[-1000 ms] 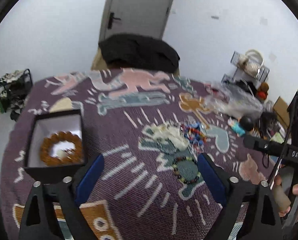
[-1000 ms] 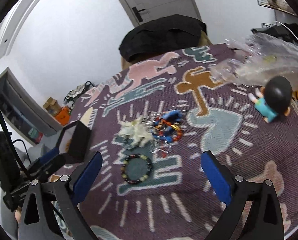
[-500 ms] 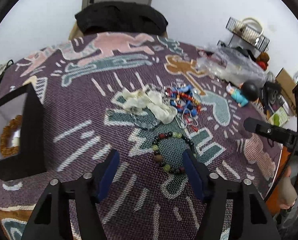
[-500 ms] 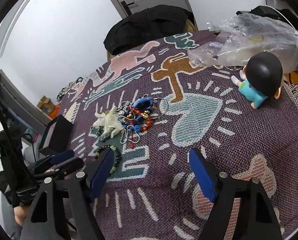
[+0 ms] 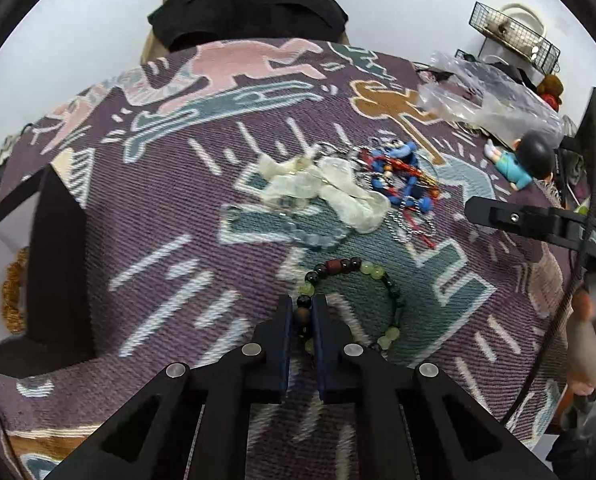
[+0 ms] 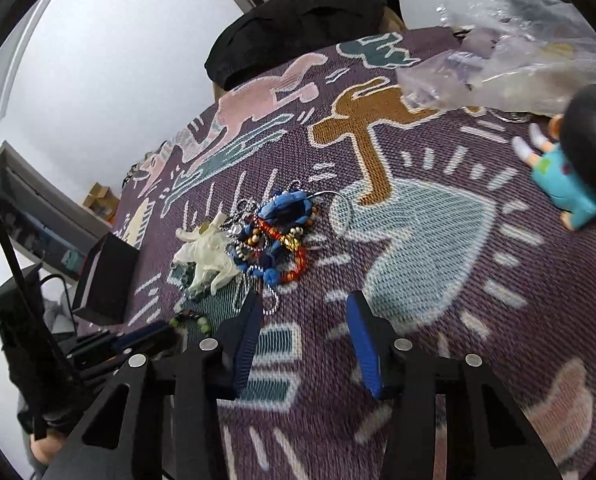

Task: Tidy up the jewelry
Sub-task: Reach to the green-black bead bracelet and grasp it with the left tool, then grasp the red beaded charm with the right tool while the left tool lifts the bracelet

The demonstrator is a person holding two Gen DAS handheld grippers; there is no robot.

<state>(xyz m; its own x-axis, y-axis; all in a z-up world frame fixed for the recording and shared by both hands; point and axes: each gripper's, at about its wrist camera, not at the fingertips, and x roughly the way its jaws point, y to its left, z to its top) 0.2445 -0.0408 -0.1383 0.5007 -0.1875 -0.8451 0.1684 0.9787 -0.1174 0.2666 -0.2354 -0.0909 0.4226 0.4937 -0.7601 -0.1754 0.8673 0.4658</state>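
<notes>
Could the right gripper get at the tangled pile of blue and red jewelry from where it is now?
Probably yes. The right gripper is open and points at the tangled pile, which lies just ahead on the blanket with nothing between them. The left gripper is off to the side, shut on the beaded bracelet.

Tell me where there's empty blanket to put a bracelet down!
Bare blanket lies between the black box and the white glove, and on the pale blue heart between the jewelry pile and the doll. It is crowded around the pile, and at the beaded bracelet that the left gripper pinches.
</notes>
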